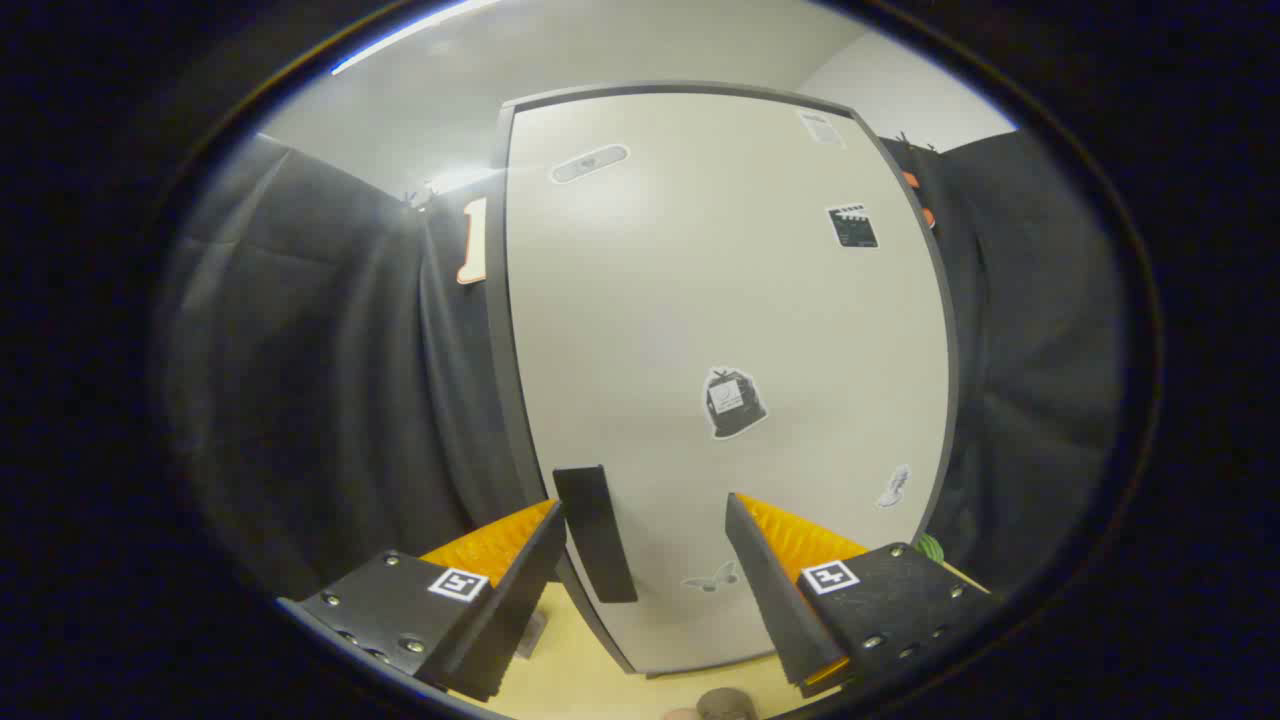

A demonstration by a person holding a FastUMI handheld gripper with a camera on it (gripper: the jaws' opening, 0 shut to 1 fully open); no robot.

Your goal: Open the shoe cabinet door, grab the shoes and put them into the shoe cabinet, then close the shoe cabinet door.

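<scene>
The shoe cabinet stands straight ahead with its pale door shut, several small stickers on it. A dark flat handle hangs on the door near its left edge, low down. My gripper is open, close in front of the door. The handle lies between the fingers, nearer the left finger; neither finger touches it. The top of a brownish shoe peeks in below the fingers, on the pale wooden floor.
Black cloth walls hang on both sides of the cabinet, left and right. A small green object sits behind the right finger at the cabinet's lower right corner.
</scene>
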